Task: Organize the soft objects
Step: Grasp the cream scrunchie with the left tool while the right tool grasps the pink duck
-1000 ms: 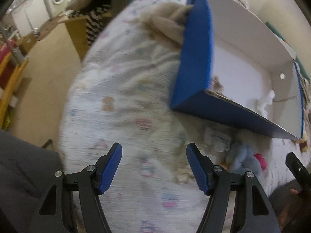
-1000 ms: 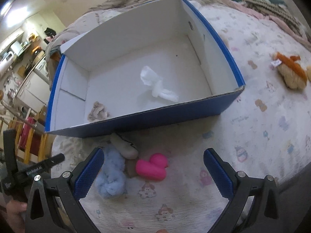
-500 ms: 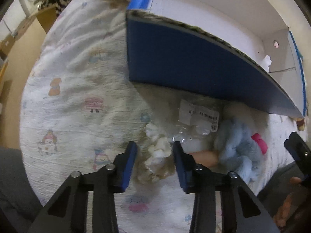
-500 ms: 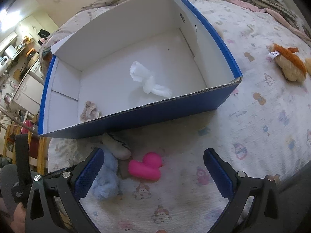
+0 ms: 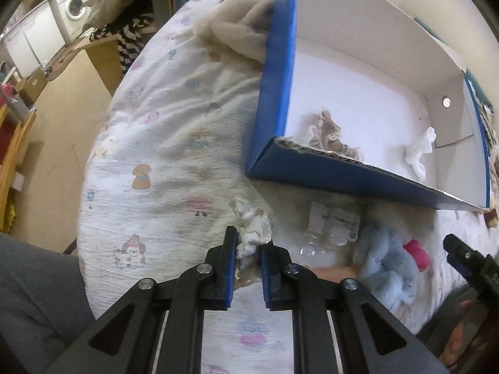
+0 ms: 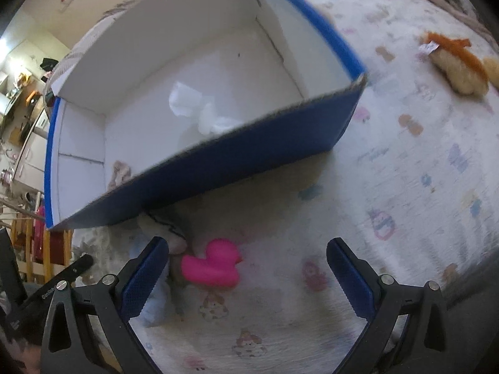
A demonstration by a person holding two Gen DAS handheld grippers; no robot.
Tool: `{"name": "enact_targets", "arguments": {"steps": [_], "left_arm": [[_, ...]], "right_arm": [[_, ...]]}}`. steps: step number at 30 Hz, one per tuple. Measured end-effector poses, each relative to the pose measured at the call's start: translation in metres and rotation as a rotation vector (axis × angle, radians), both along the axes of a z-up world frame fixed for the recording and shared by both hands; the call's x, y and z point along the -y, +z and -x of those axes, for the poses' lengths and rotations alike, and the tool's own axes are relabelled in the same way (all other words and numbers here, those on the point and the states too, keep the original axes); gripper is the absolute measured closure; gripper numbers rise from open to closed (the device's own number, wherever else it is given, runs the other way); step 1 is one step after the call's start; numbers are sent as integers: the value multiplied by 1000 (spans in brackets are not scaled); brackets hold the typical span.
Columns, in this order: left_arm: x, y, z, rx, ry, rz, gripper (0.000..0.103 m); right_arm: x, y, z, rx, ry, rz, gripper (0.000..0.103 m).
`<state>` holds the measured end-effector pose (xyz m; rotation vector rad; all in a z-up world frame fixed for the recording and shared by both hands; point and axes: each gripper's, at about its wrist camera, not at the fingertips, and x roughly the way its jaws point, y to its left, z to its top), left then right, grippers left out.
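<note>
My left gripper [image 5: 248,243] is shut on a cream frilly cloth piece [image 5: 254,226] and holds it over the bedspread, in front of the blue box [image 5: 282,71]. The box [image 6: 280,143] is white inside and holds a beige frilly piece [image 5: 327,131] and a white cloth [image 5: 419,149], which also shows in the right wrist view [image 6: 199,110]. My right gripper [image 6: 248,260] is open and low over a pink duck [image 6: 213,268], which lies between its fingers nearer the left one. A light blue plush [image 5: 383,258] and a clear packet [image 5: 333,227] lie beside the duck.
The bed [image 5: 156,155] has a printed white spread; its edge drops to the floor on the left. A beige fluffy throw [image 5: 237,31] lies behind the box. An orange and cream plush [image 6: 458,59] lies at the far right. A washing machine [image 5: 75,9] stands far off.
My left gripper closed on the cream frilly piece and lifted back, so the box interior shows again. My right gripper dropped closer to the pink duck.
</note>
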<state>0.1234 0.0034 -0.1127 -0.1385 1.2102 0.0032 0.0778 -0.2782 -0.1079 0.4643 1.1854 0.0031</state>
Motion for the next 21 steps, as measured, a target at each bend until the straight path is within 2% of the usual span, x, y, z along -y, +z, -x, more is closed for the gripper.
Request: {"name": "enact_targets", "arguments": {"steps": [7,9,11,12,13,14,21], "left_arm": [[1,-3,-4,-27,10,25,90],[-3,-7,-3,-29,10,23,90],[-2,-6,-4,-28,6,19,90],[-1,-6,-4,-26,2,17,90],[-2,-6,-4,-24,-2,15,90],[-1,-6,-4,-23,-4,14,90],[3,-3,2,-18,-16,8,90]], "right_arm": [[-35,-10,-5,-19,150,41,1],[-44,-15,-7,-28,183,42,7],[-49,-20,-8,-50,206,31,26],[-49,-23,-9,-60,209,25,31],[-50,-25,-8,-65,207,26,45],[-50,-26,-9,-71,205,29,51],[-38,-15,-4,-31,183,25,54]]}}
